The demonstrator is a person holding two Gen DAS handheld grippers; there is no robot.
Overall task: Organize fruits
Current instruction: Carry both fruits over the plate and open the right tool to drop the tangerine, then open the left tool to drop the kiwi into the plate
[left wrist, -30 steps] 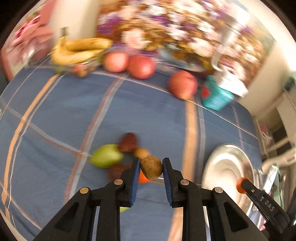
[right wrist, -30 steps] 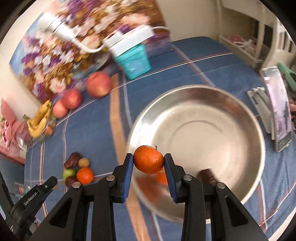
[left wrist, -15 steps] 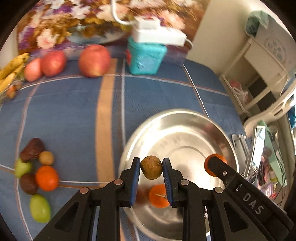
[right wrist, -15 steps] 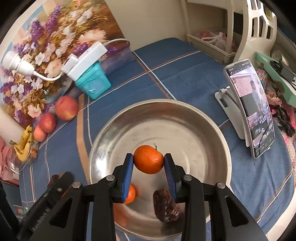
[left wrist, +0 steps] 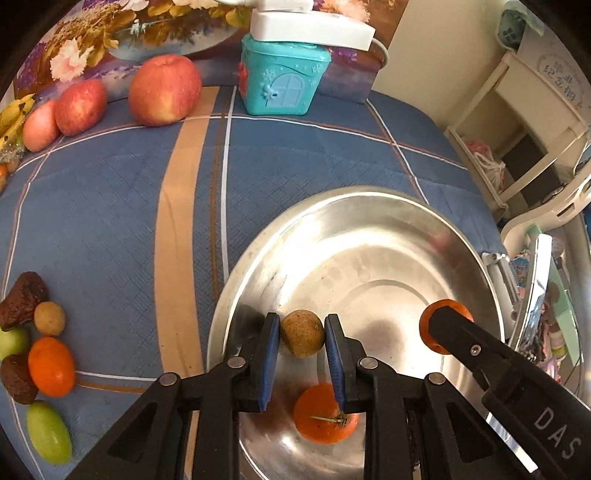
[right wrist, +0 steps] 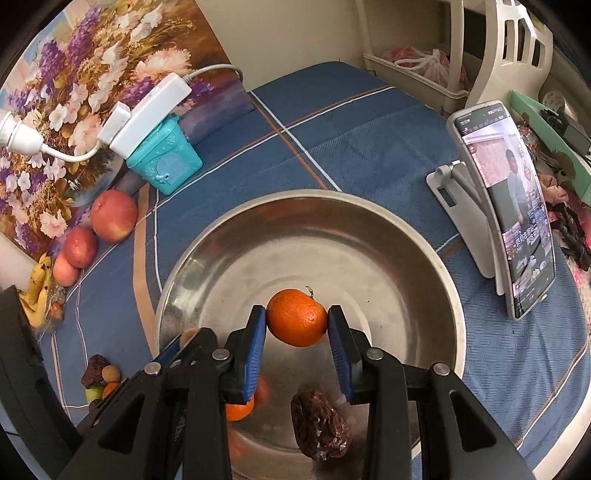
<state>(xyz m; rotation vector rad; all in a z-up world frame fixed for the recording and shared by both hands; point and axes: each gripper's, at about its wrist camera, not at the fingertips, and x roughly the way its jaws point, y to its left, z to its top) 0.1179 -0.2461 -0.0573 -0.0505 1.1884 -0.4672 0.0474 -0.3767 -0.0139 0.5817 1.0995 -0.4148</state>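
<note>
My left gripper [left wrist: 302, 339] is shut on a small brown round fruit [left wrist: 302, 333], held over the near side of a steel bowl [left wrist: 332, 206]. Below it an orange [left wrist: 325, 413] lies in the bowl. My right gripper [right wrist: 296, 328] is shut on an orange [right wrist: 296, 322] above the same bowl [right wrist: 413, 236]; it shows in the left wrist view [left wrist: 443, 328] at the right. A dark wrinkled date [right wrist: 320, 424] and another orange [right wrist: 240, 406] lie on the bowl's floor. Several small fruits lie on the blue cloth at the left: an orange [left wrist: 51, 366], green ones [left wrist: 48, 435], dates [left wrist: 22, 300].
Three red apples [left wrist: 164, 88] and bananas [left wrist: 11, 114] line the back left by a flower picture. A teal box [left wrist: 282, 83] with a white power strip [left wrist: 314, 27] stands behind. A phone on a stand [right wrist: 509, 229] is right of the bowl.
Both grippers moved in over the bowl with their fruits still held. The left one swung rightwards from the small fruit pile to the bowl; the right one advanced from the rim to the middle.
</note>
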